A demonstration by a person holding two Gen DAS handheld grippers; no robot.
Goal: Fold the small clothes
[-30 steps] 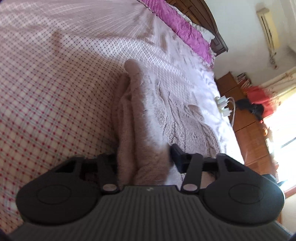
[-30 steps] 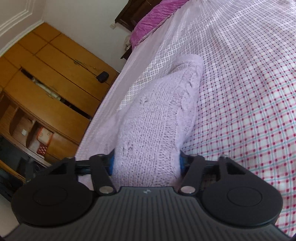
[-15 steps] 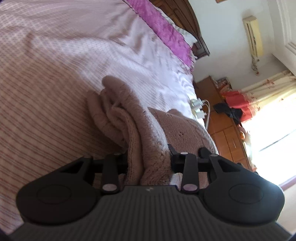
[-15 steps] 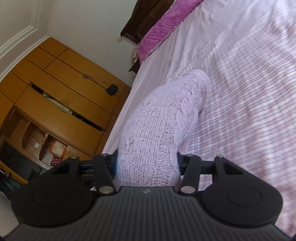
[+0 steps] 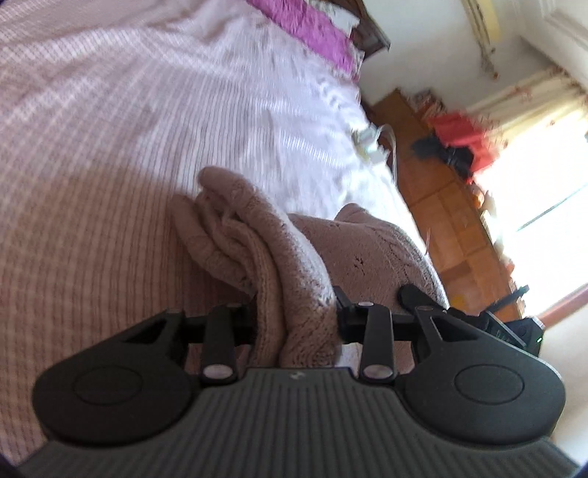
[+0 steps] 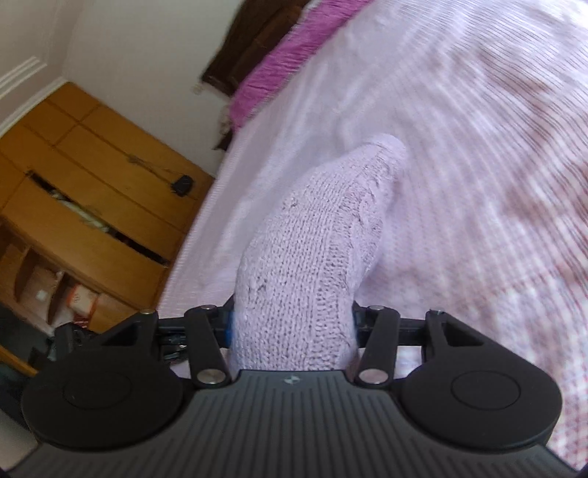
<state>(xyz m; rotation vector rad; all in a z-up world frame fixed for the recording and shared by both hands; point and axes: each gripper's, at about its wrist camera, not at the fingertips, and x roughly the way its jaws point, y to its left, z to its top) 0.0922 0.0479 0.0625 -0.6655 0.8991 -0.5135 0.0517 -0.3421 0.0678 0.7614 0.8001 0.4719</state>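
Note:
A small pale pink knitted sweater point(image 5: 264, 250) hangs bunched in folds above the checked bedsheet point(image 5: 92, 147). My left gripper point(image 5: 294, 320) is shut on one part of it, with knit filling the gap between the fingers. In the right wrist view the same sweater point(image 6: 316, 250) rises as a lilac knitted tube from my right gripper point(image 6: 292, 331), which is shut on it. The fingertips of both grippers are hidden by the fabric. Another part of the sweater point(image 5: 378, 253) drapes to the right in the left wrist view.
A purple pillow point(image 5: 312, 29) and dark headboard point(image 6: 250, 44) lie at the bed's far end. A wooden wardrobe point(image 6: 84, 206) stands left of the bed. A wooden cabinet point(image 5: 441, 206) with red and black items point(image 5: 455, 139) stands on the other side. White chargers point(image 5: 371, 143) lie at the bed's edge.
Both grippers have lifted the sweater higher off the bed and tilted; the bed looks farther away and blurred. Both stay shut on the knit.

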